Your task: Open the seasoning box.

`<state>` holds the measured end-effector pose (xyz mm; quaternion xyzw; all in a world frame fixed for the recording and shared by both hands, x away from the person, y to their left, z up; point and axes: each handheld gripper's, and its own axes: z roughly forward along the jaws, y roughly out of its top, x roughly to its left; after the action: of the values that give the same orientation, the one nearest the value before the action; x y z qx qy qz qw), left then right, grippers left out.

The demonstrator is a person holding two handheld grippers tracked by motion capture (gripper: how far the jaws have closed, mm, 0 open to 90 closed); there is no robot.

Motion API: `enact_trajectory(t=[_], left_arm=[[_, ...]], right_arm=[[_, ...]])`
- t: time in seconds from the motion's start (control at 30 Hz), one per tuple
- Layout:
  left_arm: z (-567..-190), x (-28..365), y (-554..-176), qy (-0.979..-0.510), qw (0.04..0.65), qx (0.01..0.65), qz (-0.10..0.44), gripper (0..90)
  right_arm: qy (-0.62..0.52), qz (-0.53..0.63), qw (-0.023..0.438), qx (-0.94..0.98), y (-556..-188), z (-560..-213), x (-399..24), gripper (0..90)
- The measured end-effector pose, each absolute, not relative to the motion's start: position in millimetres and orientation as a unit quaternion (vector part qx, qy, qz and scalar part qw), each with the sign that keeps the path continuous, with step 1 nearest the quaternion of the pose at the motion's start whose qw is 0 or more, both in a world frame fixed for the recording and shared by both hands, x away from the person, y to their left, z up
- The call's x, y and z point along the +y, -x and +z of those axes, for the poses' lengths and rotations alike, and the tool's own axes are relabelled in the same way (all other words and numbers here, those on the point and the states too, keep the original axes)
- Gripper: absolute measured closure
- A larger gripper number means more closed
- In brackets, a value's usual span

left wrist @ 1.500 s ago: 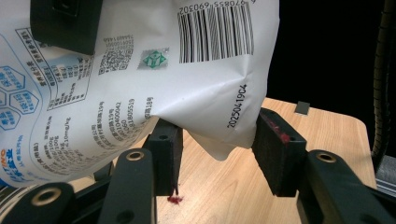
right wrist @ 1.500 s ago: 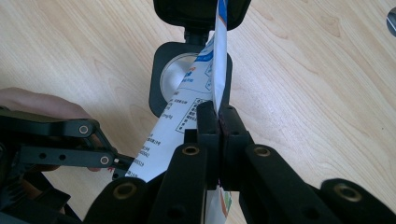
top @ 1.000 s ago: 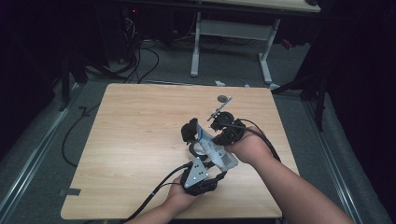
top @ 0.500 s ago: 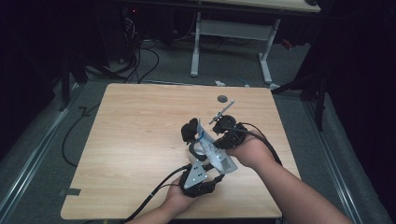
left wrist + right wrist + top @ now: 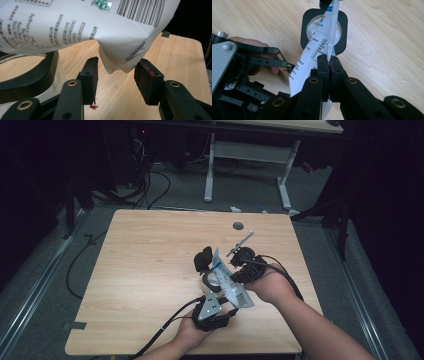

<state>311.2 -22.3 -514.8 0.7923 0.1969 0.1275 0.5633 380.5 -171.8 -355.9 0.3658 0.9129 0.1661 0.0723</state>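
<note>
A white printed pouch (image 5: 226, 279) with a barcode hangs tilted over a black square-framed jar (image 5: 324, 27) with a clear round middle, which stands on the table. My right gripper (image 5: 328, 58) is shut on the pouch's seam edge (image 5: 312, 60). My left gripper (image 5: 117, 75) is open; the pouch's bottom corner (image 5: 120, 62) hangs between its jaws, and the red-smudged pads (image 5: 147, 81) stand clear of it. In the high view the left gripper (image 5: 220, 294) reaches up from below and the right gripper (image 5: 235, 275) comes in from the right.
The wooden table (image 5: 145, 270) has bare room on its left half. A small grey disc (image 5: 238, 225) lies near the far edge. Behind the table stand a white desk frame (image 5: 245, 155) and floor cables (image 5: 150, 185). Each gripper trails a cable.
</note>
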Motion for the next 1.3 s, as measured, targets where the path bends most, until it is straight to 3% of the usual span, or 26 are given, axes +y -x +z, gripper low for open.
enact_trajectory(t=[0.6,0.9,1.3], left_arm=[[-521,-21,-315,-0.797,0.556,0.212,0.103,54.0],[-517,-15,-310,-0.805,0.548,0.198,0.111,46.1],[-512,36,-316,-0.791,0.554,0.227,0.129,43.7]], right_arm=[[-0.376,0.17,0.07,0.908,-375,-360,-177,89.8],[-0.376,0.169,0.07,0.908,-377,-360,-177,89.8],[-0.374,0.165,0.067,0.91,-378,-359,-176,89.7]])
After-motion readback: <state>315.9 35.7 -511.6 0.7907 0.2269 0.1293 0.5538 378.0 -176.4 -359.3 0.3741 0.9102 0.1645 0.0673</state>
